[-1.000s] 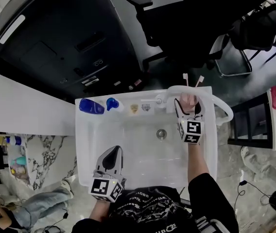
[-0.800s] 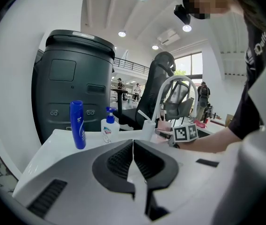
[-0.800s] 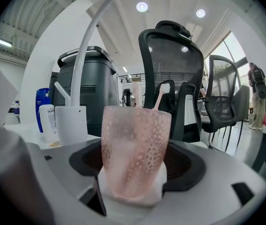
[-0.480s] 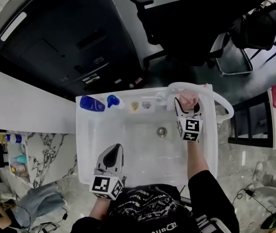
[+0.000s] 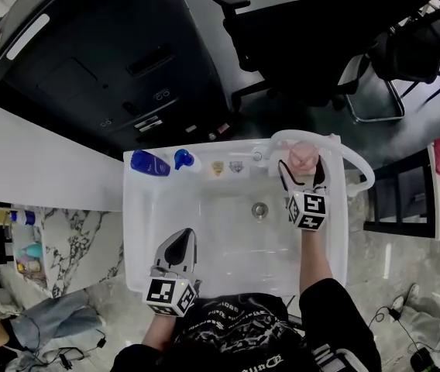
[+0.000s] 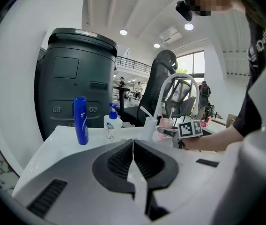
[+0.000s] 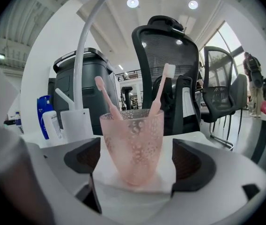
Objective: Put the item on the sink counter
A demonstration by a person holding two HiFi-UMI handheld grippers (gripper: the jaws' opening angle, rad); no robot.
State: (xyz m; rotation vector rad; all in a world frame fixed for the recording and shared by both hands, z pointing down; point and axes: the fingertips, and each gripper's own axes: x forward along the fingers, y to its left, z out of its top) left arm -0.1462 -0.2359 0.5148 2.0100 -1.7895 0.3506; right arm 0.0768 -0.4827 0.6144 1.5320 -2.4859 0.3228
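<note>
OK, pink cup [image 7: 132,142] stands upright on the sink counter [image 5: 204,178] at the back right corner, just beside the white faucet [image 5: 347,160]. Two toothbrushes [image 7: 107,100] stick out of it, leaning apart. Right gripper [image 5: 303,178] straddles the cup: jaws are opening, cup is between them, and there is a visible gap on both sides, so the pads aren't pressing on it. A white pump dispenser [image 7: 74,121] sits just to the cup's left in the right gripper view. Further left along the back ledge are a soap pump bottle [image 5: 183,160] and then a blue bottle [image 5: 149,163]. The drain [image 5: 259,209] is in the basin, in front of the cup. Left gripper [image 5: 180,244] is at the sink's front edge, well apart from the cup, jaws together with nothing in them. Black office chair [image 7: 163,69] is behind the counter.
</note>
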